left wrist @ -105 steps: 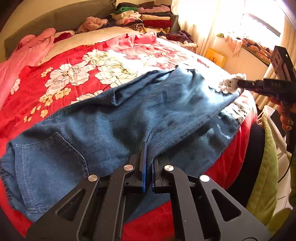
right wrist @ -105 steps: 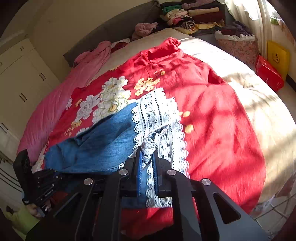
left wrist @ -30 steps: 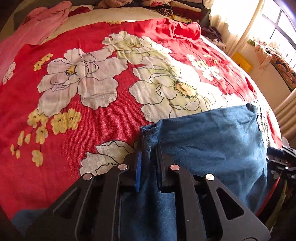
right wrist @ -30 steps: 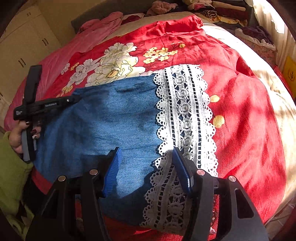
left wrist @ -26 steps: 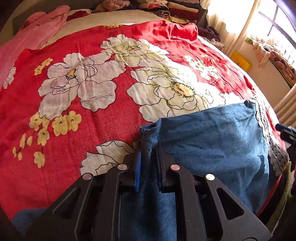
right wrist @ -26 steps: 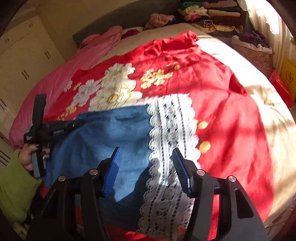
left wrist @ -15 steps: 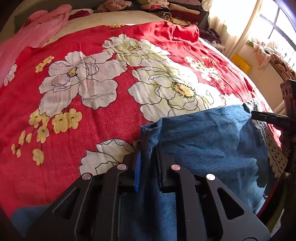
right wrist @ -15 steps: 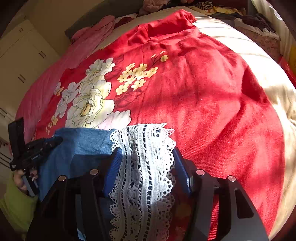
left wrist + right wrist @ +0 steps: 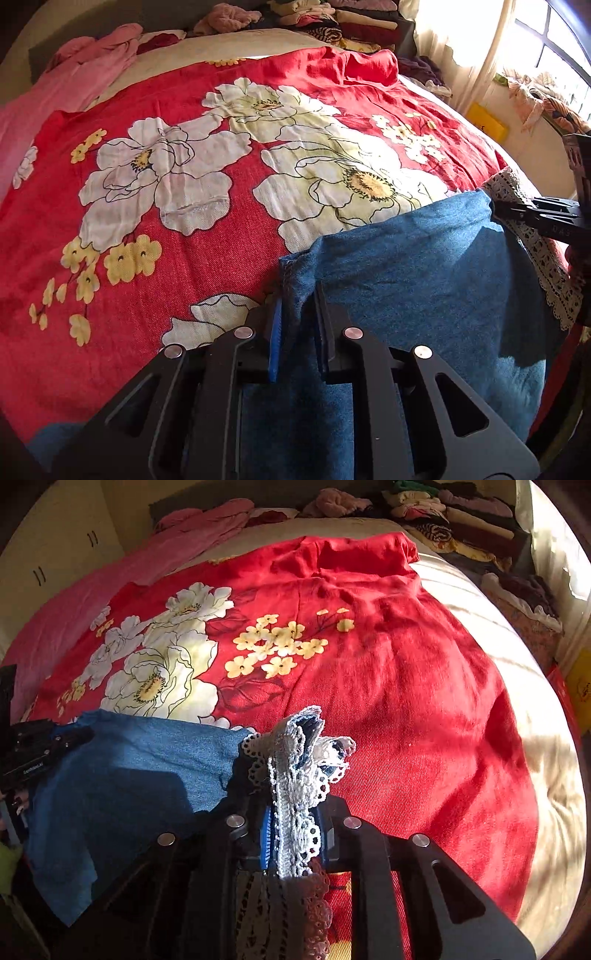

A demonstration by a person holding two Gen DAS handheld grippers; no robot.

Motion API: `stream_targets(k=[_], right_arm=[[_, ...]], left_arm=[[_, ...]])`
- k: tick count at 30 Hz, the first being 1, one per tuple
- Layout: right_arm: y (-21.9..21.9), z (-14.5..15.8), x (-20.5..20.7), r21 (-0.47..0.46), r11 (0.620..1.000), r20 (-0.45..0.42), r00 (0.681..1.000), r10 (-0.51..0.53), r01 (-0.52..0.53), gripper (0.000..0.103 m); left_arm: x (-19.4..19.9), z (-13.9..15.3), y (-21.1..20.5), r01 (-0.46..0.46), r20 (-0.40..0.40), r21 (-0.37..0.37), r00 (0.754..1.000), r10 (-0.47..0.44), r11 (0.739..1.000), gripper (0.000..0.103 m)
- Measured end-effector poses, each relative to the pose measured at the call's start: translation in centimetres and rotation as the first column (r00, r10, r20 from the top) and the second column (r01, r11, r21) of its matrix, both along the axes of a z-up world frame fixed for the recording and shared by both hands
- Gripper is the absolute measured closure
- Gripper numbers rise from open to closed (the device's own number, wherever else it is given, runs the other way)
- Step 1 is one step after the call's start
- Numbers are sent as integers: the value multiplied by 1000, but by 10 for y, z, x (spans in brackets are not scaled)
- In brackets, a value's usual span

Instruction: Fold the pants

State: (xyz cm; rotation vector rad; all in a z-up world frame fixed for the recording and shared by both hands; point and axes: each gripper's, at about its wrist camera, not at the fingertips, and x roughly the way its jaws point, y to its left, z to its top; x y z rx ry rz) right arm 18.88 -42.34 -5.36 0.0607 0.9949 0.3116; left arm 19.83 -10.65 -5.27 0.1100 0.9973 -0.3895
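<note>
The blue denim pants [image 9: 424,280] lie folded on a red floral bedspread [image 9: 177,177]. They have a white lace hem [image 9: 295,786]. My left gripper [image 9: 297,295] is shut on the pants' folded left corner, low over the bed. My right gripper [image 9: 293,812] is shut on the bunched lace hem at the pants' right corner. The denim [image 9: 129,771] stretches between both grippers. The right gripper also shows at the right edge of the left wrist view [image 9: 546,218], the left gripper at the left edge of the right wrist view [image 9: 40,749].
A pink blanket [image 9: 74,81] lies along the bed's far left. Stacks of folded clothes [image 9: 354,22] sit beyond the bed's head. A curtained window [image 9: 480,44] and a yellow box [image 9: 487,125] are at the right. White cupboards [image 9: 55,542] stand far left.
My right gripper, open half a second ago over the lace hem, has closed on it and bunched it up. My left gripper keeps its hold on the denim corner, nearly still.
</note>
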Motion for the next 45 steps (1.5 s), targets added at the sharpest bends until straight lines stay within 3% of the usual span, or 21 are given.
stream_targets(k=[1, 3, 5, 10, 14, 21, 24, 28, 33, 36, 38, 41, 45], right_arm=[[-4, 1, -1, 24, 1000, -1, 1000, -12, 12, 82], [-11, 7, -5, 55, 997, 2, 999, -53, 52, 65], [-21, 19, -14, 84, 991, 19, 994, -103, 101, 48], [-38, 56, -56, 179, 972, 97, 981, -168, 149, 34], [-40, 63, -93, 201, 969, 111, 979, -171, 146, 34], [-37, 47, -143, 191, 968, 68, 982, -176, 160, 34], [-39, 40, -151, 197, 962, 46, 978, -204, 191, 34], [-32, 30, -149, 182, 966, 7, 982, -187, 183, 40], [-14, 17, -144, 116, 981, -17, 988, -156, 157, 44], [-6, 10, -142, 46, 991, -36, 991, -127, 128, 62], [-6, 18, -149, 9, 994, 3, 994, -111, 111, 87], [-10, 28, -160, 0, 995, 24, 995, -98, 98, 90], [-8, 14, -161, -68, 992, -5, 994, -109, 109, 88]], left_arm=[[0, 0, 2, 0, 1, -5, 1000, 0, 1000, 92], [0, 2, 3, -3, 3, -4, 1000, 3, 1000, 89], [-2, 6, 6, -16, 19, 8, 1000, 16, 1000, 75], [-10, 18, 27, -58, 28, -36, 998, 59, 998, 61], [-31, 33, 53, -106, 50, -101, 992, 112, 989, 49], [-85, 42, 95, -169, 44, -148, 983, 177, 974, 46], [-106, 43, 107, -176, 38, -147, 982, 184, 973, 45], [-122, 40, 115, -189, 66, -56, 979, 192, 980, 40], [-120, 21, 130, -262, 6, 4, 965, 262, 965, 39], [-121, 16, 133, -273, 3, 19, 962, 273, 962, 39], [-122, 15, 133, -272, 9, 24, 962, 272, 962, 39], [-124, 16, 135, -277, 8, 23, 961, 276, 961, 39], [-123, 15, 138, -280, 2, 8, 960, 280, 960, 39]])
